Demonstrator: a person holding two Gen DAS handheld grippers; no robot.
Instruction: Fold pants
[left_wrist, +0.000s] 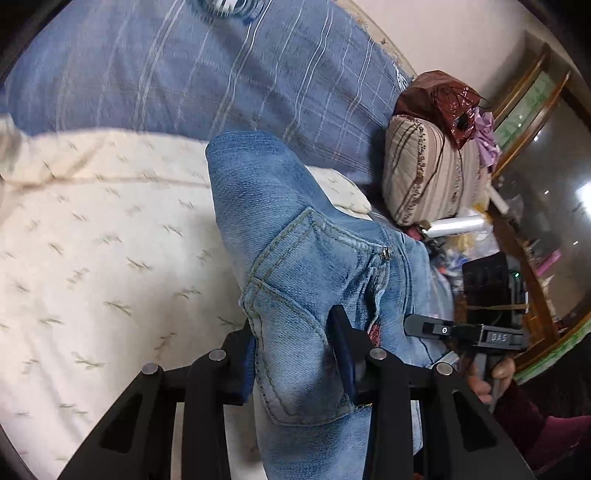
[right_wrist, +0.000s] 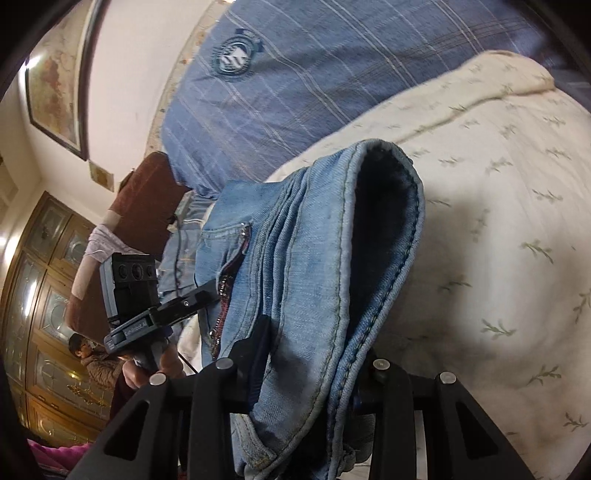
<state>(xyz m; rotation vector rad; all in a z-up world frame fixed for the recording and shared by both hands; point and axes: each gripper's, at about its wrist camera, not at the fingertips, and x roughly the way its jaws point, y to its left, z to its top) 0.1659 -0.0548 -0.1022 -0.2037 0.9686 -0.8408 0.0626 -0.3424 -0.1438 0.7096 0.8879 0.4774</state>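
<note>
A pair of light blue jeans (left_wrist: 295, 266) is held up over a cream bedspread (left_wrist: 92, 258). My left gripper (left_wrist: 295, 354) is shut on the denim near a back pocket. My right gripper (right_wrist: 306, 362) is shut on the bunched waistband, whose dark inside (right_wrist: 384, 221) gapes open toward the camera. The jeans (right_wrist: 295, 258) hang between both grippers, lifted off the bed. The right gripper (left_wrist: 465, 332) shows at the right of the left wrist view, and the left gripper (right_wrist: 162, 314) at the left of the right wrist view.
A blue plaid duvet (left_wrist: 221, 74) lies at the far side of the cream bedspread (right_wrist: 498, 221). A striped cushion (left_wrist: 424, 173) with a brown bag (left_wrist: 443, 99) sits beside it. A wooden glass-door cabinet (right_wrist: 37, 295) and a framed picture (right_wrist: 55, 92) stand behind.
</note>
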